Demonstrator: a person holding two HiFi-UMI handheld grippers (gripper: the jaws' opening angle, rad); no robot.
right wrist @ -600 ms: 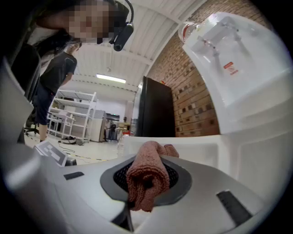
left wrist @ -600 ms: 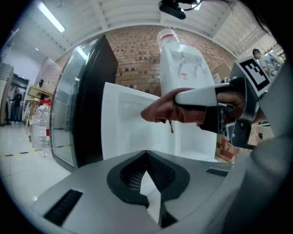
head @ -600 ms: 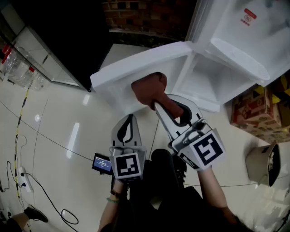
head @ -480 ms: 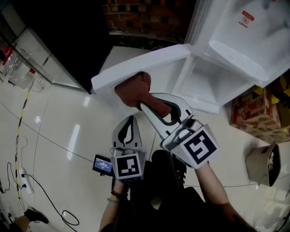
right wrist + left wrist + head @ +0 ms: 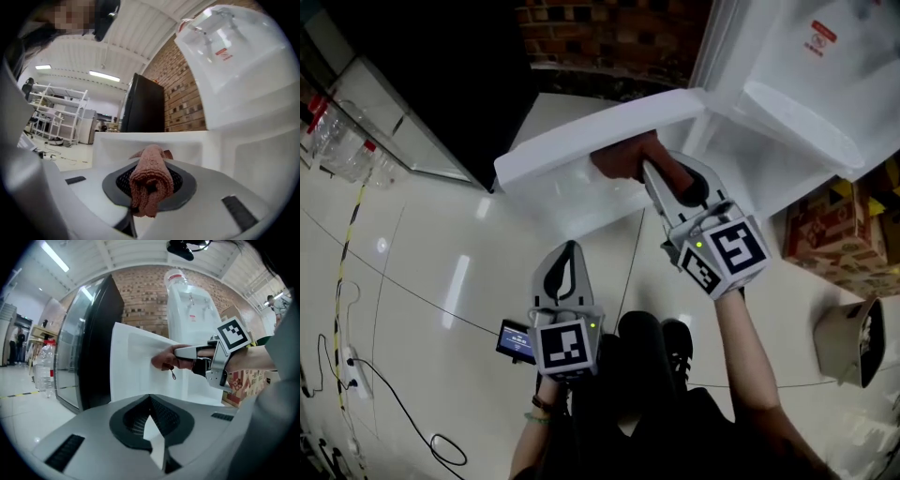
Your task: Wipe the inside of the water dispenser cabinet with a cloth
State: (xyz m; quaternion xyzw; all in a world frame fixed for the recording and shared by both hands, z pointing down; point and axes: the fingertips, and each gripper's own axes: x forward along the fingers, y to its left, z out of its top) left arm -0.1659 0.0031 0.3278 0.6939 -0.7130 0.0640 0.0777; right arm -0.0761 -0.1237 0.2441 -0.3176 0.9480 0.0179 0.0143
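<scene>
The glossy tiled floor (image 5: pixel 422 281) is occupied by a water dispenser (image 5: pixel 825 75) at upper right, a cardboard box (image 5: pixel 834 246) at right, and cables (image 5: pixel 394 410) at lower left.

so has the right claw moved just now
Yes: the right claw, shut on the reddish-brown terry cloth, slid rightward along the white open cabinet door, toward its hinge side.

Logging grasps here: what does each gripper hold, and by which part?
Right gripper is shut on the brown cloth, pinched around its middle; left gripper is shut, holding nothing.
</scene>
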